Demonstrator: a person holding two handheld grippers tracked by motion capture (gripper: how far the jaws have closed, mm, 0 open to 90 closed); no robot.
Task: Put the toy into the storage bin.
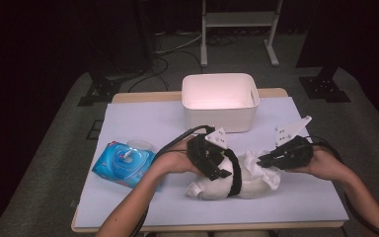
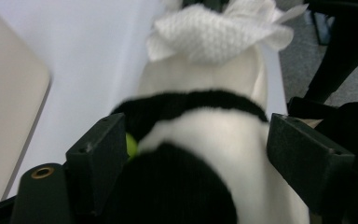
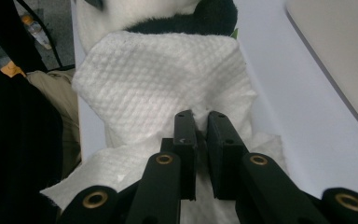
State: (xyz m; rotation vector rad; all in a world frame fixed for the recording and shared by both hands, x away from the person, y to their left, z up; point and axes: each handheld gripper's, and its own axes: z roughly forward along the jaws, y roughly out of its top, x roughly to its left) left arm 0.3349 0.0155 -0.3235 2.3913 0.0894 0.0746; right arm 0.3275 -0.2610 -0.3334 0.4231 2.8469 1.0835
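The wiping seems half done: the plush toy (image 1: 237, 180) lies at the near middle of the table (image 1: 128, 118), with the wipe (image 1: 261, 168) draped on its right end. The right gripper (image 1: 265, 160) pinches this wipe. The left gripper (image 1: 216, 163) is spread around the toy, not pressing. The white bin (image 1: 220, 101) stands far, the wipe pack (image 1: 123, 164) left; nothing blocks.

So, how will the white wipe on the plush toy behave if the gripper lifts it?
The white wipe is probably floppy: it drapes and folds over the plush toy. It looks thin and light, so it should lift easily. Its embossed texture may cling slightly to the fur. The right gripper pinches it at a fold.
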